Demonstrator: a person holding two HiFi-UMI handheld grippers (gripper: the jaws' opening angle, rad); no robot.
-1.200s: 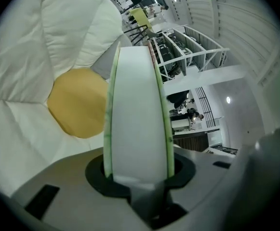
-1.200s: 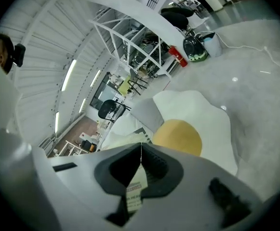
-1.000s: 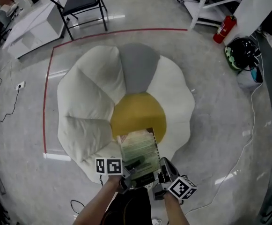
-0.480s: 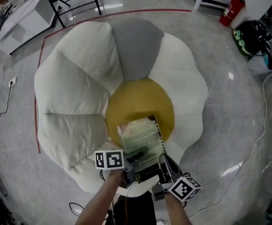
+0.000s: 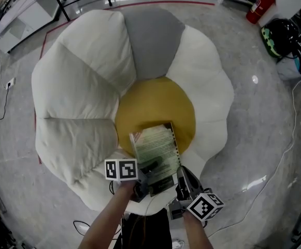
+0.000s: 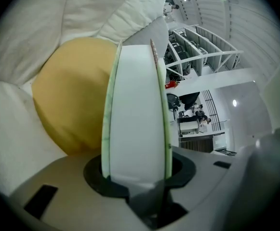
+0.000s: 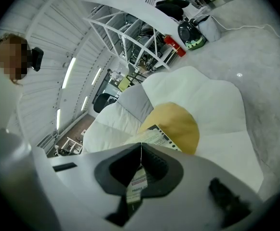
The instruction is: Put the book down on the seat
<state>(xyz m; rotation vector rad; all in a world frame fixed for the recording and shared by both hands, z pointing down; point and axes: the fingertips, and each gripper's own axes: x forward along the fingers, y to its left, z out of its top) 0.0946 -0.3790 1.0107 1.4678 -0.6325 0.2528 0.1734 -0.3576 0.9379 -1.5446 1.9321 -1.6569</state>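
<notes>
The seat is a big flower-shaped cushion with white petals [image 5: 77,77], one grey petal and a yellow centre [image 5: 155,105]. A thick book [image 5: 155,149] with a pale green cover hangs over the near edge of that yellow centre. My left gripper [image 5: 147,178] grips its near end. In the left gripper view the book [image 6: 135,119] fills the gap between the jaws of the left gripper [image 6: 135,174], which are opening slightly. My right gripper [image 5: 184,185] sits just right of the book, jaws together and empty. Past the right gripper [image 7: 140,153] lie the book [image 7: 154,134] and the yellow centre [image 7: 178,124].
Grey floor surrounds the seat, with a red tape line [image 5: 155,5] behind it. A red fire extinguisher [image 5: 257,8] and a black-and-green bag [image 5: 280,38] stand at the back right. A white cable [image 5: 290,139] runs along the right. A white bench [image 5: 15,19] is at the back left.
The seat has come closer and lower in the head view. Both grippers and the book have moved forward, from the front petal to the near edge of the yellow centre.
</notes>
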